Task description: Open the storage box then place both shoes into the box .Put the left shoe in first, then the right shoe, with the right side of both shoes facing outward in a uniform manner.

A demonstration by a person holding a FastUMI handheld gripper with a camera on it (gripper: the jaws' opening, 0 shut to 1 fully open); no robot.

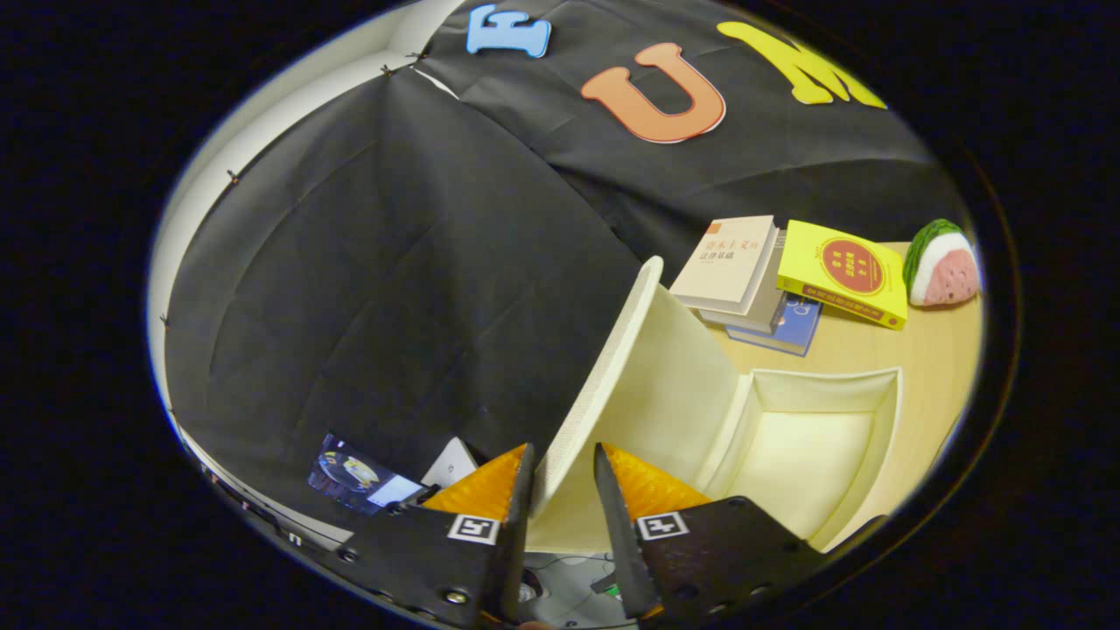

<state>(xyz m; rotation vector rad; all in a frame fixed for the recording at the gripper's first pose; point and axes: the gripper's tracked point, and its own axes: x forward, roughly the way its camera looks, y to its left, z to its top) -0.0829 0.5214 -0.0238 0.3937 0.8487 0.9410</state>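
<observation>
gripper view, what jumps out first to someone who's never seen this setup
The cream lid of the storage box stands raised between the fingers of the gripper, with the box's open, empty interior just beyond it. Behind the box, a stack of books with a bright yellow book leaning on it sits on the wooden table, and a watermelon-slice toy lies beside them.

The gripper (563, 490) is tilted in the scene, its two fingers (518, 516) standing a little apart, one on each side of the cream, flat plastic box lid (604, 376), whose near edge sits between them.
</observation>
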